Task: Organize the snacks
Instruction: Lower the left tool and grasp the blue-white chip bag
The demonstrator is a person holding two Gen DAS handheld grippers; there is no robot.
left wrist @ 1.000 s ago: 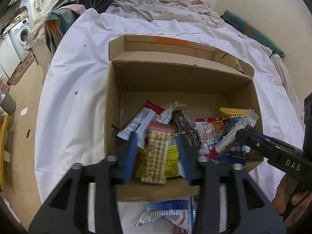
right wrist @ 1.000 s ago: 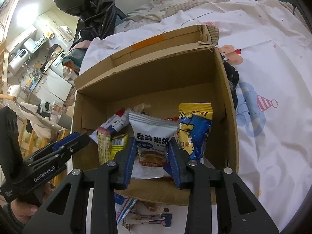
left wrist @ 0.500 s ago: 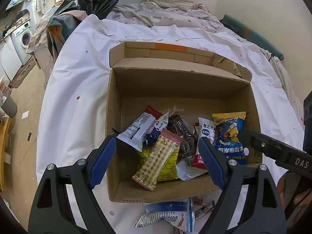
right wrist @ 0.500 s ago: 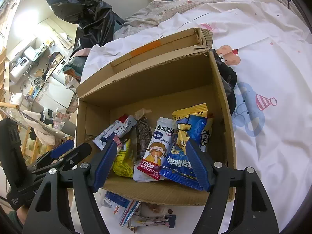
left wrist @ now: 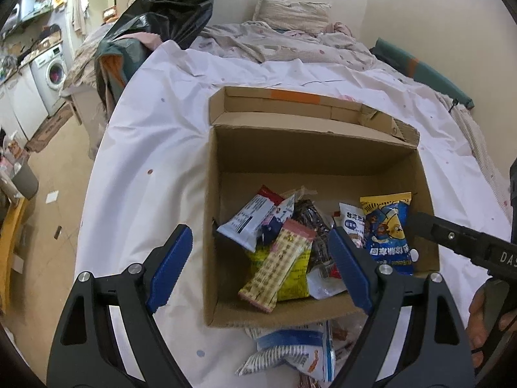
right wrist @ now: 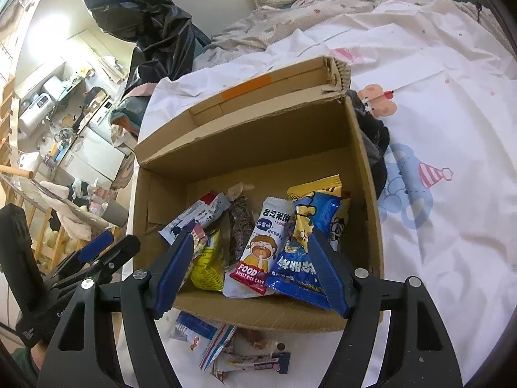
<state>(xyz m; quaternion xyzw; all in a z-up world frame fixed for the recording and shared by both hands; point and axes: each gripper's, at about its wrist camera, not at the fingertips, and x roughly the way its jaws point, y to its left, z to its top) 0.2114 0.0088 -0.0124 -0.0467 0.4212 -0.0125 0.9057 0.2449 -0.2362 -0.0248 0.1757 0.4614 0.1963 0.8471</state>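
Note:
An open cardboard box [left wrist: 310, 158] [right wrist: 258, 142] stands on the white bedsheet. It holds several snack packets: a pink-topped checkered bar [left wrist: 278, 268], a white rice cake packet [right wrist: 258, 252] and a blue-and-yellow bag [left wrist: 386, 232] [right wrist: 307, 249]. My left gripper [left wrist: 258, 265] is open and empty above the box's near left part. My right gripper [right wrist: 248, 268] is open and empty above the box's near edge. More loose packets [left wrist: 290, 355] [right wrist: 226, 346] lie on the sheet in front of the box.
The bed [left wrist: 145, 148] carries a crumpled blanket and a pillow [left wrist: 290, 13] at the far end. A black bag [left wrist: 168, 3] stands at the bed's far left corner. The floor and a washing machine [left wrist: 53, 71] lie to the left.
Both grippers opened and let go of their packets, the checkered bar and the rice cake packet, which now lie in the box. Both grippers pulled back and up from the box.

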